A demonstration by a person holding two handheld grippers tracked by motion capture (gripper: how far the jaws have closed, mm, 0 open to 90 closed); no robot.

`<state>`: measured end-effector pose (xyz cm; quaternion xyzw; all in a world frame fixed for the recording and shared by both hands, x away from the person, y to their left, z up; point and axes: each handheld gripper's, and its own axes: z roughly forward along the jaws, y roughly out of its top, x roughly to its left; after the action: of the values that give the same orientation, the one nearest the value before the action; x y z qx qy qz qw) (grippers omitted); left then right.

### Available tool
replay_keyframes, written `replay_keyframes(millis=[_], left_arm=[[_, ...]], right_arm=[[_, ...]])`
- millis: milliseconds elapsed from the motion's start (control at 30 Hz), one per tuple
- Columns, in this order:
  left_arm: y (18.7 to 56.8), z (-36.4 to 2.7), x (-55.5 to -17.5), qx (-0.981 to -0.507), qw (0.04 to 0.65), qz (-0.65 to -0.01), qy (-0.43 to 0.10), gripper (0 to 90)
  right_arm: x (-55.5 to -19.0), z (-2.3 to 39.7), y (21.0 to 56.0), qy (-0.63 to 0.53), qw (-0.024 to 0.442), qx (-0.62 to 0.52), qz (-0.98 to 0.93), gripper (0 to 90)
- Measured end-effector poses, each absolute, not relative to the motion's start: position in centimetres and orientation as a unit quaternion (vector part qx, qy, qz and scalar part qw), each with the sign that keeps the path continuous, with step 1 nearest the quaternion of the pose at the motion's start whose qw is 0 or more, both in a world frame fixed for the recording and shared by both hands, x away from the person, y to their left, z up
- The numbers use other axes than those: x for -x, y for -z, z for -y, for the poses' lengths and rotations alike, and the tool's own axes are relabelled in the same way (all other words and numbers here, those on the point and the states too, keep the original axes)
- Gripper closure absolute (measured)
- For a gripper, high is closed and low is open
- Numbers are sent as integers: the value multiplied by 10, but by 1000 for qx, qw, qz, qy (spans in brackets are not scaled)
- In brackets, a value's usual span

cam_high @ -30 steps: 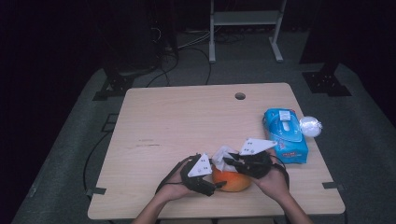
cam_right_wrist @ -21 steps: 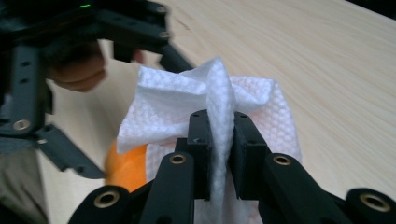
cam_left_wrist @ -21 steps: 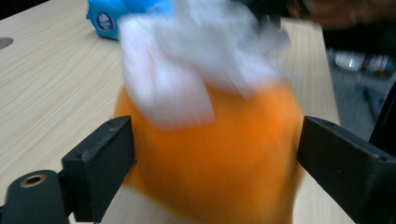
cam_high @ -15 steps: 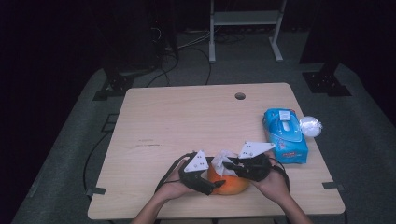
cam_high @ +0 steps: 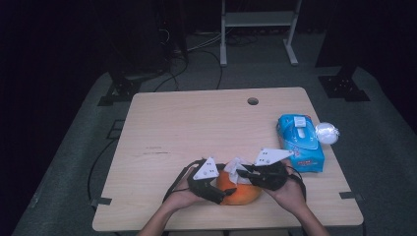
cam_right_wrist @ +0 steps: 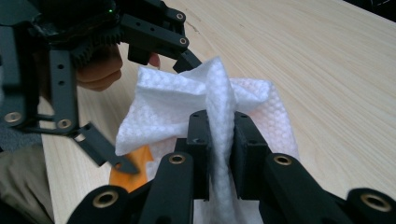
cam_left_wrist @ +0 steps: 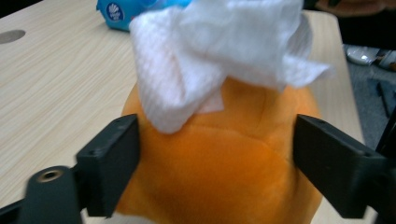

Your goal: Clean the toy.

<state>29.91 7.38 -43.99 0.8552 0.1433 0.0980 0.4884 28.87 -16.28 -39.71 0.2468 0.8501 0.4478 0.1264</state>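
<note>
At the near edge of the table (cam_high: 162,128), right in front of me, I am working on the orange ball (cam_high: 240,191) with a white wipe (cam_high: 236,170). My left gripper (cam_high: 220,192) is bracketing the ball from the left side; in the left gripper view its two black jaws are standing on either flank of the orange skin (cam_left_wrist: 224,163). They have just been opening a little, and I cannot tell whether the pads are pressing or merely flanking it. My right gripper (cam_high: 246,174) is coming in from the right, pinching a bunched fold of the wipe (cam_right_wrist: 219,107) tightly between its narrow jaws. The wipe is lying on top of the ball, so the rubbing surface is directly below and slightly left of my right jaws, and the right hand is the nearer one for that work. The ball is looking round, soft and matte orange, with no clear long axis. The wipe is looking crumpled and embossed, draping over the crown (cam_left_wrist: 219,51). The blue wipe pack (cam_high: 300,142) is sitting well apart, toward the right edge.
</note>
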Motion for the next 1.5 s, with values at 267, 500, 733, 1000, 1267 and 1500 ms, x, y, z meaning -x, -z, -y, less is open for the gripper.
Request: replay_keyframes(millis=[267, 500, 733, 1000, 1267, 1500], left_arm=[[443, -83, -307, -856, 484, -161, -88, 181], [432, -72, -298, -852, 492, -133, -120, 176], [443, -87, -308, -844, 501, -169, -94, 223], [431, -81, -304, -839, 514, -146, -103, 151], [441, -89, -307, -844, 506, -151, -89, 276], [444, -92, -309, -844, 507, -156, -85, 277]], right_arm=[[-299, 185, 402, -447, 117, -284, -840, 782], [-292, 163, 400, -466, 117, -265, -836, 782], [-301, 181, 406, -458, 119, -292, -831, 782], [-297, 174, 404, -470, 118, -288, -826, 783], [-298, 174, 405, -476, 110, -283, -826, 785], [-307, 192, 414, -470, 103, -319, -816, 785]])
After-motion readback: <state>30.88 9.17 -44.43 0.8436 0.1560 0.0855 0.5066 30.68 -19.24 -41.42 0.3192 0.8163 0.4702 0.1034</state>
